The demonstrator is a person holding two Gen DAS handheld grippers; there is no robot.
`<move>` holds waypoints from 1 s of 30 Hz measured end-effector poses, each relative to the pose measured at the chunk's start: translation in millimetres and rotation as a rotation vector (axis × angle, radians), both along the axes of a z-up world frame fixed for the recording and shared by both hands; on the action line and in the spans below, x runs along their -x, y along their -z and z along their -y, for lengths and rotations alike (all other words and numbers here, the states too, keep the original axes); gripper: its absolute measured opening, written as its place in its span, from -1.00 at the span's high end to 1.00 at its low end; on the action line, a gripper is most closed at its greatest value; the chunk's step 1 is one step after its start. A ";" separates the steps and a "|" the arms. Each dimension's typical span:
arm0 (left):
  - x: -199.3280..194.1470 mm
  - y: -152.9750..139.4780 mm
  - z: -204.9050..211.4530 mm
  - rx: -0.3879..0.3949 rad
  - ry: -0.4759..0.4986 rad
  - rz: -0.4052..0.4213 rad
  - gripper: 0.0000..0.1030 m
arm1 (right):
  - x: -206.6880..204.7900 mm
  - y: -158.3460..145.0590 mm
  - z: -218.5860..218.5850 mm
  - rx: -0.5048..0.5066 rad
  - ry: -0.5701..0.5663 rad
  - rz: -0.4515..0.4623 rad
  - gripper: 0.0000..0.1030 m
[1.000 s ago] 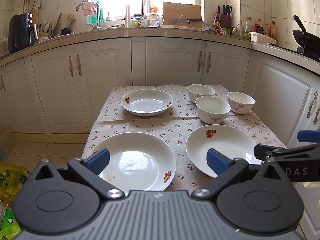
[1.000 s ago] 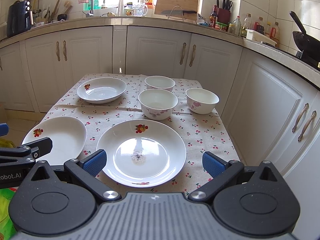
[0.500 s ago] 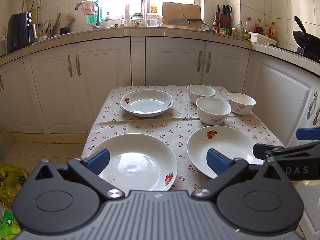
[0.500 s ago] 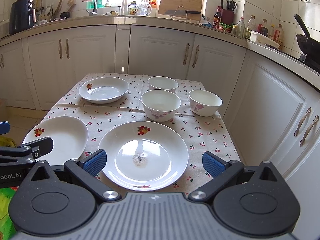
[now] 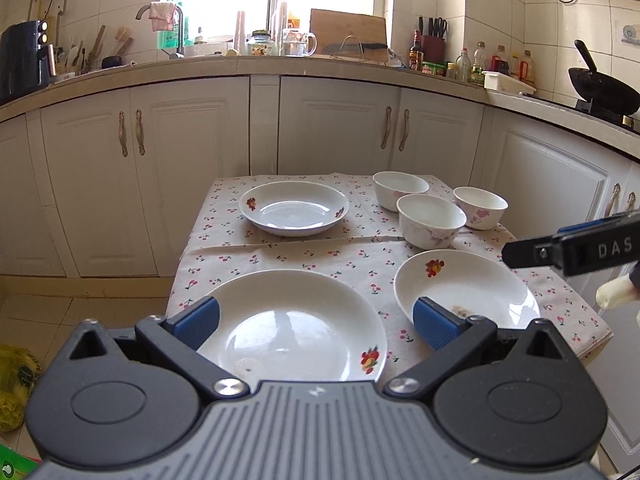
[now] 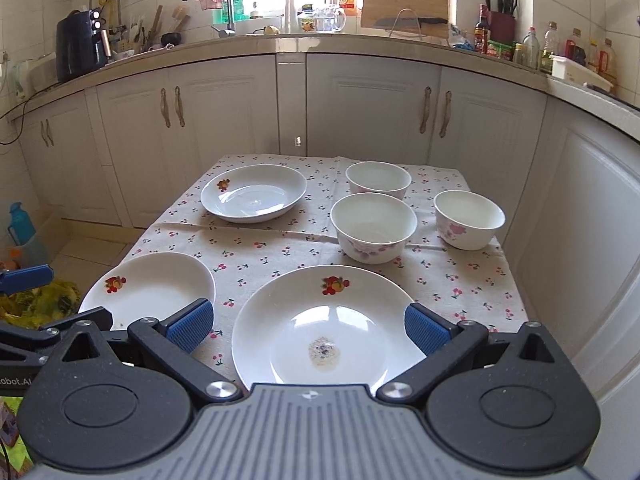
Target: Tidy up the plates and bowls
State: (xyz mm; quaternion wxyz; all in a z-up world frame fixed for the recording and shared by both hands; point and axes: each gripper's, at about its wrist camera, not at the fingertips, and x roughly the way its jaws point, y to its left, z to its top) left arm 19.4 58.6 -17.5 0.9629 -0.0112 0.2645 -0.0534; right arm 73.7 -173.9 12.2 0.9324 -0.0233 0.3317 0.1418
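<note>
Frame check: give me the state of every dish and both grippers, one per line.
Left gripper: open, empty.
Right gripper: open, empty.
Near-left plate: upright, unstacked.
Near-right plate: residue spot in centre.
Far plate: empty, unstacked.
Three bowls: upright, separate, empty.

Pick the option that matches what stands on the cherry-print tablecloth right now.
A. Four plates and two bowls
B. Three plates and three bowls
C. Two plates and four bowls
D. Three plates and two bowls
B: the right wrist view shows three plates, the far plate, the near left plate and the near right plate, plus three bowls, the back bowl, the middle bowl and the right bowl.
</note>
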 end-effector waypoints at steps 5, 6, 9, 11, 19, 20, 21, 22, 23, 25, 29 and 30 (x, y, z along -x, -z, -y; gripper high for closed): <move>-0.9 16.7 -23.9 0.004 -0.006 -0.052 -0.99 | -22.9 7.1 -11.2 -0.006 -0.044 -0.054 -1.00; -1.6 19.8 -27.4 0.006 -0.002 -0.062 -0.99 | -26.4 8.7 -14.3 -0.001 -0.052 -0.060 -1.00; -1.0 30.0 -37.3 0.000 0.005 -0.086 -0.99 | -34.9 13.0 -25.0 0.027 -0.082 -0.069 -1.00; 0.5 35.2 -43.9 0.011 0.025 -0.092 -0.99 | -40.2 14.9 -32.6 0.034 -0.115 -0.067 -1.00; -1.3 52.9 -57.1 -0.014 0.107 -0.130 -0.99 | -70.5 25.3 -67.0 0.006 -0.273 -0.094 -1.00; -2.5 55.0 -58.2 -0.019 0.120 -0.133 -0.99 | -73.7 27.3 -72.1 0.005 -0.295 -0.094 -1.00; -3.9 56.7 -59.3 -0.026 0.127 -0.138 -0.99 | -76.7 28.8 -76.8 0.005 -0.312 -0.099 -1.00; -5.3 58.4 -60.0 -0.034 0.135 -0.141 -0.99 | -79.8 30.8 -81.6 0.005 -0.328 -0.107 -1.00; -7.1 60.4 -60.5 -0.043 0.144 -0.144 -0.99 | -82.4 32.9 -85.8 0.002 -0.350 -0.113 -1.00; -11.1 64.2 -61.5 -0.057 0.160 -0.153 -0.98 | -87.1 37.4 -94.4 0.007 -0.382 -0.122 -1.00; -16.0 68.0 -63.3 -0.040 0.218 -0.164 -0.99 | -98.6 48.2 -108.0 0.020 -0.437 -0.159 -1.00; -16.5 68.8 -63.0 -0.046 0.233 -0.163 -0.99 | -101.8 50.9 -110.4 0.017 -0.450 -0.171 -1.00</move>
